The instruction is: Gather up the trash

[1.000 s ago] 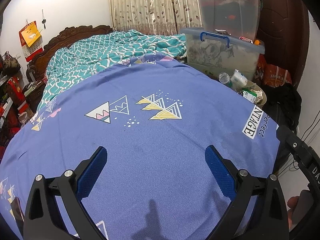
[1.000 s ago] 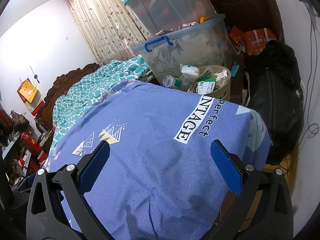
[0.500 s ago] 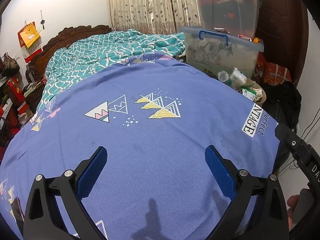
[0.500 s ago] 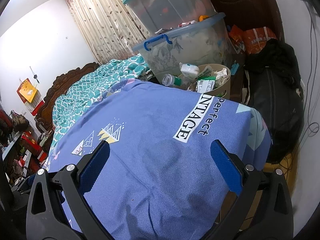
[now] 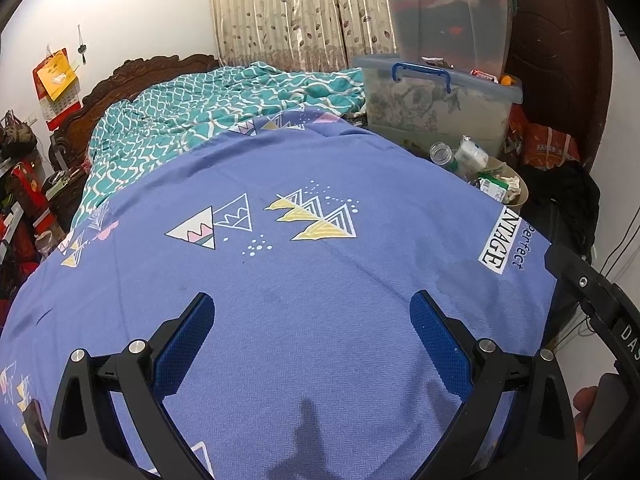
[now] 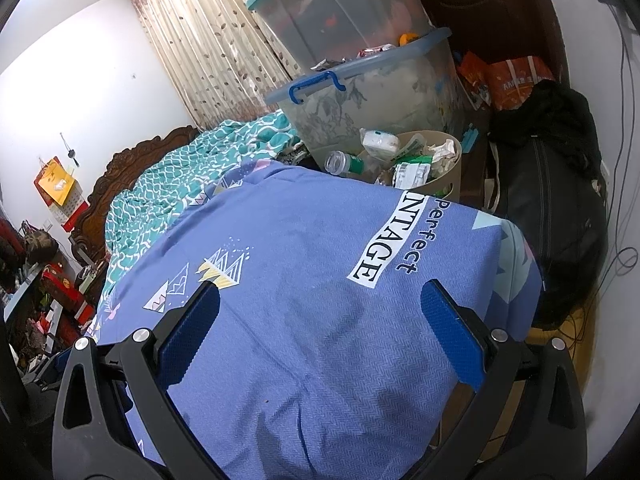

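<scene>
While both of your tools hang over the blue bedsheet (image 5: 320, 320) with nothing between their pads, the trash is far off at the upper right of each view. Your left gripper (image 5: 312, 344) is spread wide and empty, and so is your right gripper (image 6: 320, 332).

The task's things sit in and around the tan bin (image 6: 448, 176), just past the far edge of the bed: a clear plastic bottle (image 6: 344, 162) lying on its side at the rim, a white wrapped packet (image 6: 380, 140) above it, a green-and-white carton (image 6: 412, 170) and crumpled paper (image 6: 444, 150). In the left view the same bin (image 5: 520, 196) shows small at right of centre. No loose litter shows on the sheet itself, so the task looks close to done, or the next piece is out of frame.

The main risk, as I judge it, is the bottle: it looks perched on the heap, so brushing the pile as you reach in could roll it off between bed and bin. The bin looks overfull, and pressing more in may spill the carton or paper. The stacked storage boxes (image 6: 360, 80) stand just behind the bin, so a high reach could clip them. The fisheye bends distance, so you may misjudge the reach. The left tool's frame sits at the lower left of the right view; mind the two colliding.
</scene>
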Available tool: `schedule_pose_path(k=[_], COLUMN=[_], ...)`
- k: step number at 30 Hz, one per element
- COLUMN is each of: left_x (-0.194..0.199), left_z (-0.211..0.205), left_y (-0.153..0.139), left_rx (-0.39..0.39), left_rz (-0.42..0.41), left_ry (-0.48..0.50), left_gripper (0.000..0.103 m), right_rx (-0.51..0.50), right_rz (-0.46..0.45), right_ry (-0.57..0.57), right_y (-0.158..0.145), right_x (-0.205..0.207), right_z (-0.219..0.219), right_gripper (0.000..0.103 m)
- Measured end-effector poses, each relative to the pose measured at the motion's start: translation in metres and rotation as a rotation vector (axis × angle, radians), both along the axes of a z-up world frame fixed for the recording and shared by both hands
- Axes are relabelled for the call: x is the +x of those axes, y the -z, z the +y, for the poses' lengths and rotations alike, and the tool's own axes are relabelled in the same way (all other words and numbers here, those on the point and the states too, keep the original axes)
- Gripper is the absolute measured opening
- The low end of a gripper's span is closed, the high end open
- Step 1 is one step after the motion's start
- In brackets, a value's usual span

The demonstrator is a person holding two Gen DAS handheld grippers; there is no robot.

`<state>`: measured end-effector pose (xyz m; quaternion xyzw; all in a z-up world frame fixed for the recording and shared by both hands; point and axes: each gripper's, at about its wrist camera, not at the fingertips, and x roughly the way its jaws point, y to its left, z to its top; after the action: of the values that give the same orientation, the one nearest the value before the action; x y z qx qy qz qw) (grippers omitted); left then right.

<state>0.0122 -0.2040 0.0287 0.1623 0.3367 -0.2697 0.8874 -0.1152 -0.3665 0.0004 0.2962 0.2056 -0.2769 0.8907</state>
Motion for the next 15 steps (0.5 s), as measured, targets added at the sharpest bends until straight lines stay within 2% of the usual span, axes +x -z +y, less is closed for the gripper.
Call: schedule_pose_path(k=[15], left_x=[-0.0038], left_z=[0.0045], left_y=[-0.0057], left_rx=[-0.018], left_rz=[-0.016], left_ry=[0.014], left_gripper=[0.094], right_rx=[-0.014], right_rz=[0.001], right_ry=[-0.004], right_y=[-0.0073], right_x=[0.0009], right_z=[0.0008], right_gripper=[0.099])
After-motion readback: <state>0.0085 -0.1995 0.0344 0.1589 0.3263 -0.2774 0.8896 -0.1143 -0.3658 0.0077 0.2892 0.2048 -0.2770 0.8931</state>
